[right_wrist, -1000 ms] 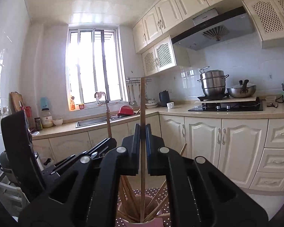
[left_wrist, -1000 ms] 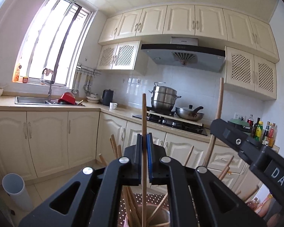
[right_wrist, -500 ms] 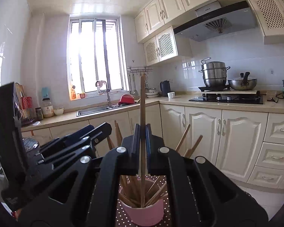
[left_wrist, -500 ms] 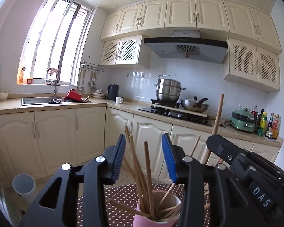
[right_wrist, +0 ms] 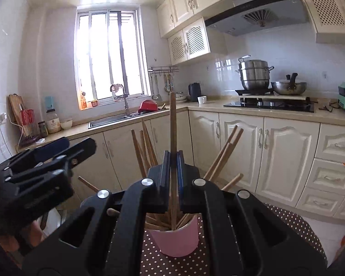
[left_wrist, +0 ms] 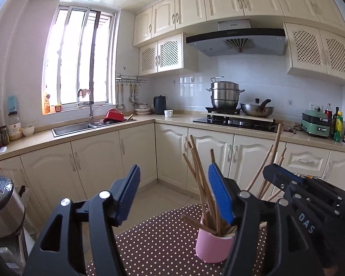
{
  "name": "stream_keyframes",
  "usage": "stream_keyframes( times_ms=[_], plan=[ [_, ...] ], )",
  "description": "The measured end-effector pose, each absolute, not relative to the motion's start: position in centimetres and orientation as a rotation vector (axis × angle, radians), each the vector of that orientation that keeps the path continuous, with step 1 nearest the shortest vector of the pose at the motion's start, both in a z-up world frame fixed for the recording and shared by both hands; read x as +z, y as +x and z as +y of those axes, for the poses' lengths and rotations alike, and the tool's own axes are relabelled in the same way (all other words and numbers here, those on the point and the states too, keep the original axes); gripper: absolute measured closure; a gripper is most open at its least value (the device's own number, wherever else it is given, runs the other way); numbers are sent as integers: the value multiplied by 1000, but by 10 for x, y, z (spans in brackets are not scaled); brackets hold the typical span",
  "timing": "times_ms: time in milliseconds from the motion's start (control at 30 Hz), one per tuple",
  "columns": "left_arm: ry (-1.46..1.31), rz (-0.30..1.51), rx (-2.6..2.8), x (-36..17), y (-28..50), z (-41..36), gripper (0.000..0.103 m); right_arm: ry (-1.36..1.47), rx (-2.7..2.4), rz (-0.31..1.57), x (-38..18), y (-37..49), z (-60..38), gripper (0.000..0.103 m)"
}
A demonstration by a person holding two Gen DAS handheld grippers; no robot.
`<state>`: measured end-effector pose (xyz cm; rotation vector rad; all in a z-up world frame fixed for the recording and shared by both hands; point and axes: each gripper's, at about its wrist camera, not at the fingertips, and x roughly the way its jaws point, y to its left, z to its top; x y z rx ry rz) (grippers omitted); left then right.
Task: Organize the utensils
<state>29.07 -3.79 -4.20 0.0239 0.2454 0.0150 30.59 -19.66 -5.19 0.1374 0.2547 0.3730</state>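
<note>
My right gripper (right_wrist: 172, 161) is clamped on a single wooden chopstick (right_wrist: 172, 124), a plain light-brown stick. It stands upright, long axis vertical, top end well above the jaws and lower end down inside the pink cup (right_wrist: 177, 241). The cup sits on my brown polka-dot tablecloth (left_wrist: 161, 241), holding a bundle of other chopsticks (left_wrist: 202, 184) that fan outward at slants. Whether the held stick's tip touches the cup bottom, I cannot tell. My left gripper (left_wrist: 174, 195) stands wide apart and empty, just left of the cup, its blue pads (left_wrist: 219, 195) bare.
</note>
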Motion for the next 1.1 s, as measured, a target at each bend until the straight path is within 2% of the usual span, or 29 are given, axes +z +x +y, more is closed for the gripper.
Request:
stream_keyframes(
  times_ms=[267, 300, 333, 400, 667, 767, 867, 900, 933, 1100],
  plan=[
    [16, 273, 10, -31, 262, -25, 37, 137, 348, 254, -39, 284, -198, 94],
    [15, 272, 12, -29, 256, -23, 36, 136, 349, 252, -36, 280, -198, 85],
    [15, 270, 11, -27, 252, -22, 35, 136, 349, 250, -35, 277, -198, 69],
    [18, 264, 14, -22, 242, -20, 34, 132, 336, 231, -31, 267, -198, 52],
    [28, 231, 2, -2, 187, -9, 32, 130, 323, 211, -13, 223, -206, 52],
    [43, 218, 1, 5, 161, -7, 31, 120, 314, 210, -8, 197, -210, 49],
    [62, 188, 10, 10, 130, -5, 28, 100, 295, 224, -5, 172, -211, 43],
    [66, 184, 12, 11, 122, -5, 22, 94, 293, 230, -4, 164, -211, 39],
    [68, 184, 14, 12, 114, -5, 20, 86, 288, 239, -3, 153, -212, 35],
    [73, 162, 13, 17, 66, -7, 17, 83, 288, 256, 2, 110, -211, 24]
  ],
)
